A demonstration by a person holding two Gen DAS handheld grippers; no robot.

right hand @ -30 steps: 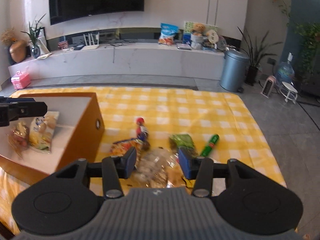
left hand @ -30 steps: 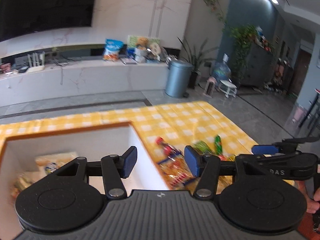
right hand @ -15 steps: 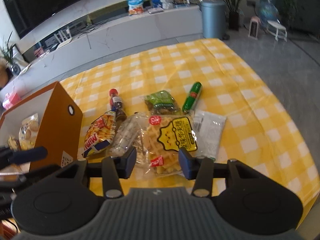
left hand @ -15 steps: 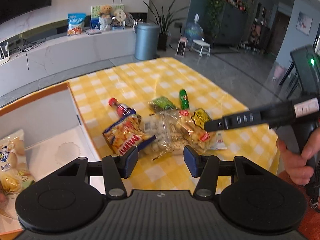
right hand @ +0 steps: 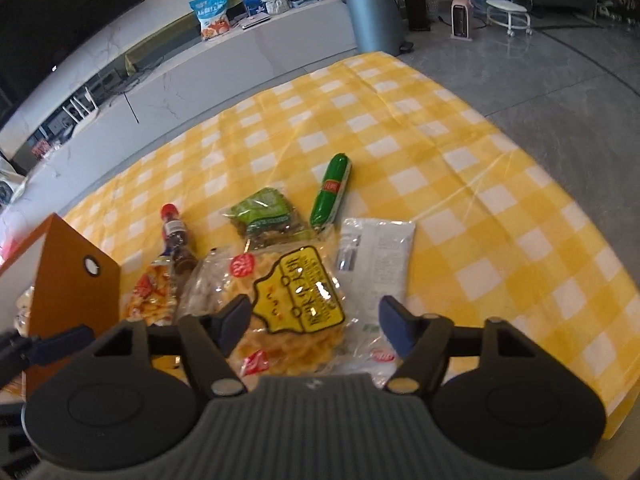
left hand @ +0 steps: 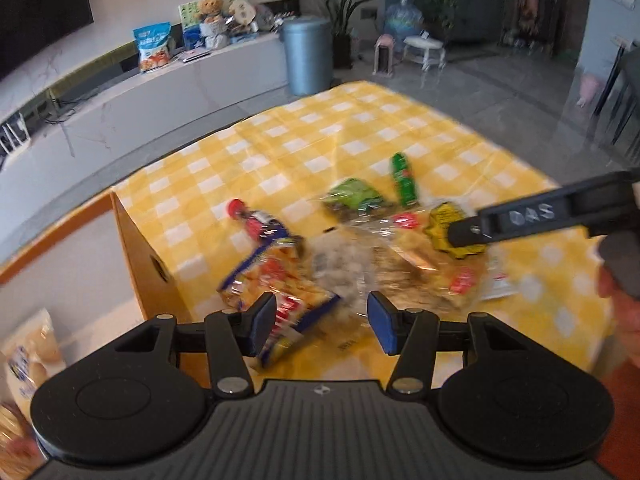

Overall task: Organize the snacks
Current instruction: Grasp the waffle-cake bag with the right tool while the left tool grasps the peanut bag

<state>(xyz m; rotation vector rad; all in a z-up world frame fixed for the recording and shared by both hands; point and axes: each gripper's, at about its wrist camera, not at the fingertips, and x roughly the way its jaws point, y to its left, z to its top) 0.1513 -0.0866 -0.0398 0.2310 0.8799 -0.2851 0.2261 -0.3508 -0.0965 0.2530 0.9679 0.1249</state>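
Crinkly clear plastic bag of golden waffle biscuits with a yellow label (right hand: pixel 298 308) lies flat on the yellow-and-white checked surface (right hand: pixel 460 168), right under the right tool (right hand: pixel 316 320), whose jaws stand wide apart and hold nothing. It looks light and slippery, and its contents brittle, so a gentle pinch on a sealed edge or a bunched corner seems safer than squeezing the middle. It overlaps a white foil sachet (right hand: pixel 380 256) on one side and a clear packet of pale snacks (left hand: pixel 340 268) on the other, so lifting may drag them. The left tool (left hand: pixel 322 322), also open and empty, hovers over an orange-and-blue crisp packet (left hand: pixel 280 288). The orange-walled box (right hand: pixel 72 292) stands just to the left, its wall an edge to clear; open cloth lies to the far side and right.
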